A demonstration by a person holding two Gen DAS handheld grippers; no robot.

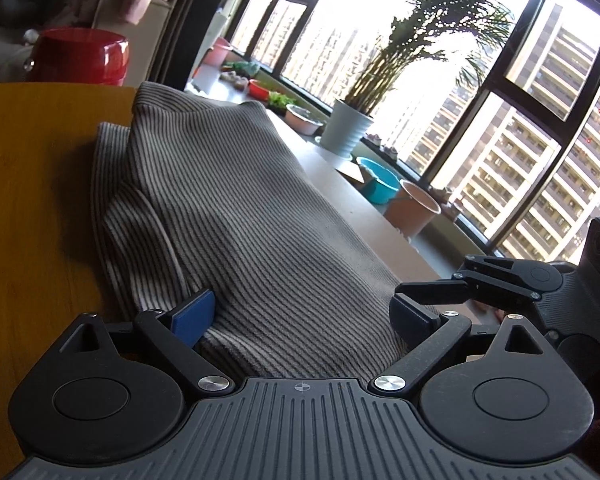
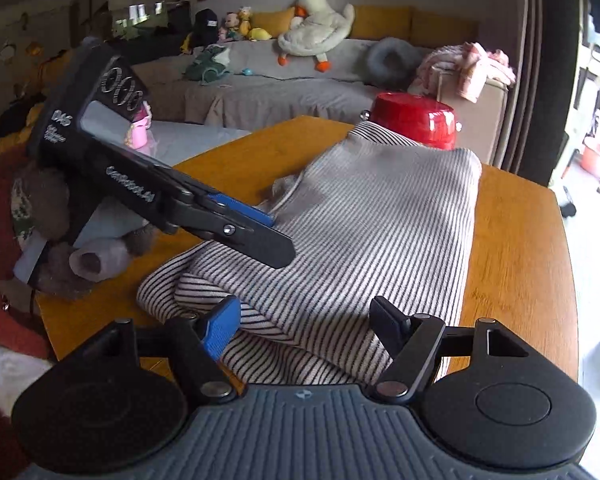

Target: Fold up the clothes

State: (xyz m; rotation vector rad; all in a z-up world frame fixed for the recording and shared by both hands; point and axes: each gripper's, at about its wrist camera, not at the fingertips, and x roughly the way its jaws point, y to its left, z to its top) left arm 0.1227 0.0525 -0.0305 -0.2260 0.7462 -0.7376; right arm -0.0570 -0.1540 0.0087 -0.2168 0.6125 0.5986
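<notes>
Risk sits at the striped garment (image 2: pixel 352 236), bundled mid-table (image 2: pixel 516 248) reaching toward 12 o'clock: left claw (image 1: pixel 300 312) and right claw (image 2: pixel 306 322) both gape ungripping astride its near edge, so loose layers could slump apart.

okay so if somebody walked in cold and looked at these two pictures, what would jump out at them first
Most striking is the grey striped garment, folded into a long bundle on the orange wooden table, with both tools, left and right, open around its near end. Behind it, a shiny red pot stands at the table's far edge. In the left wrist view, a tall potted palm stands on the sill against bright windows.
</notes>
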